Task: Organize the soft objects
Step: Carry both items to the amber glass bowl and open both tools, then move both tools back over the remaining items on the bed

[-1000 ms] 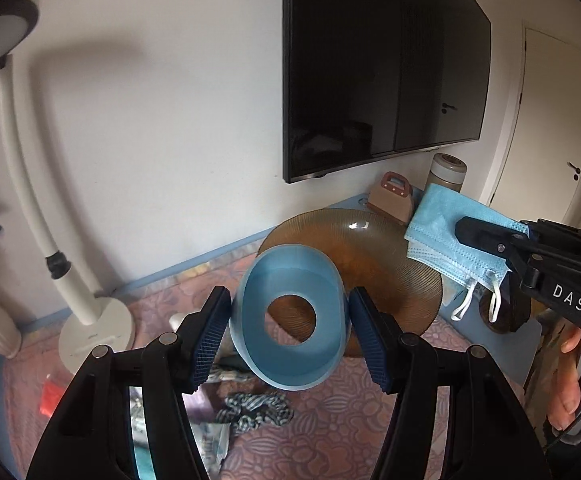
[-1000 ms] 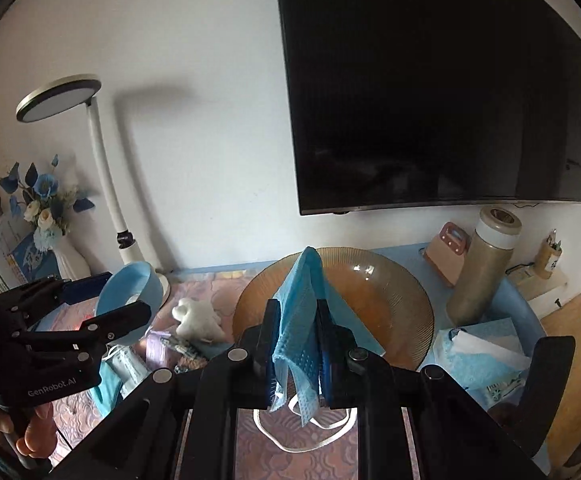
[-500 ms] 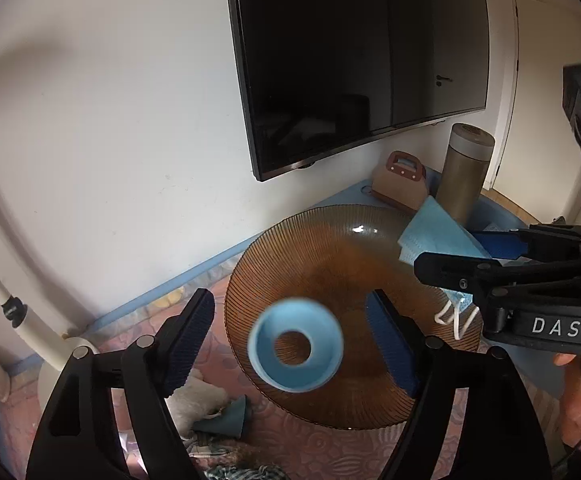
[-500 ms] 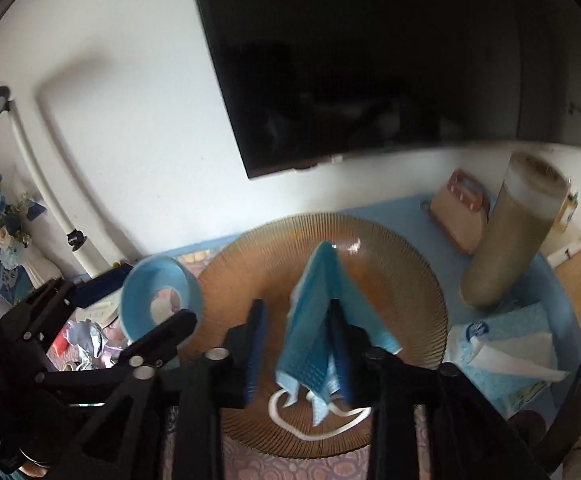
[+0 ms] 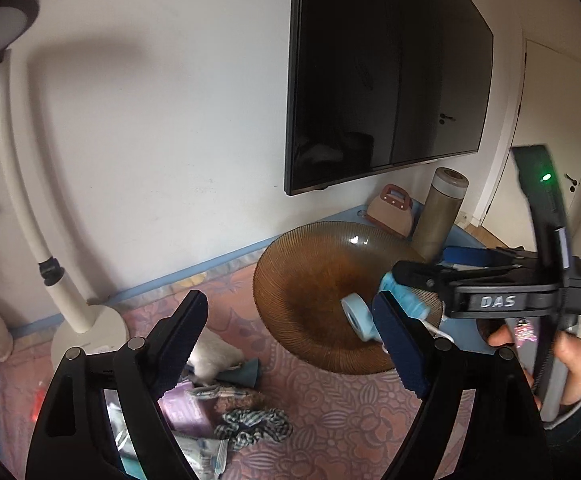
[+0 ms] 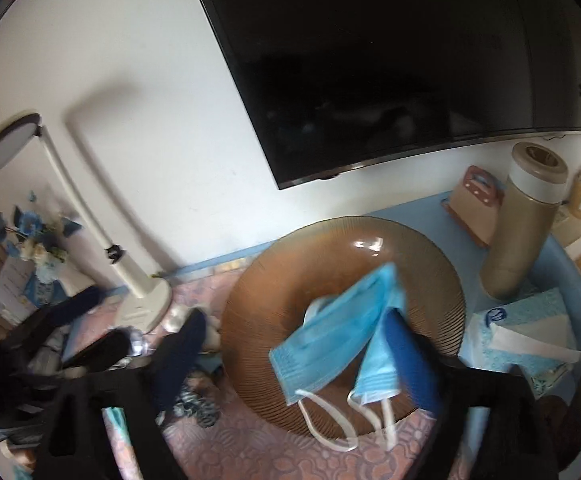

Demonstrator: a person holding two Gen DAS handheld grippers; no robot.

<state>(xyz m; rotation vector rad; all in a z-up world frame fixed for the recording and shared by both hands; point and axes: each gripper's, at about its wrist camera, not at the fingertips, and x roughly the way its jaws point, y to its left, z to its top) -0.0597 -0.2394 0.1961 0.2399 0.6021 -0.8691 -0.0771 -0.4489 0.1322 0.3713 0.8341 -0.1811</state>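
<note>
Face mask: blue, pleated, folded double, white ear loops, lying in the brown glass dish between my just-opened, wide right gripper jaws. Blue tape roll rests in the same dish, ahead of my left gripper, whose jaws have just been opening, empty.

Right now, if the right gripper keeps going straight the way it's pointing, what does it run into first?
Most likely the blue face masks lying in the amber glass plate: they sit directly between the open right gripper's fingers. Depth is hard to judge.

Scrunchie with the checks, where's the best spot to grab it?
Pinch across one puffy side of the scrunchie, coming down from above. It lies flat and bunched on the pink cloth, so its ruffles stick up and the sides probably offer little to catch.
</note>
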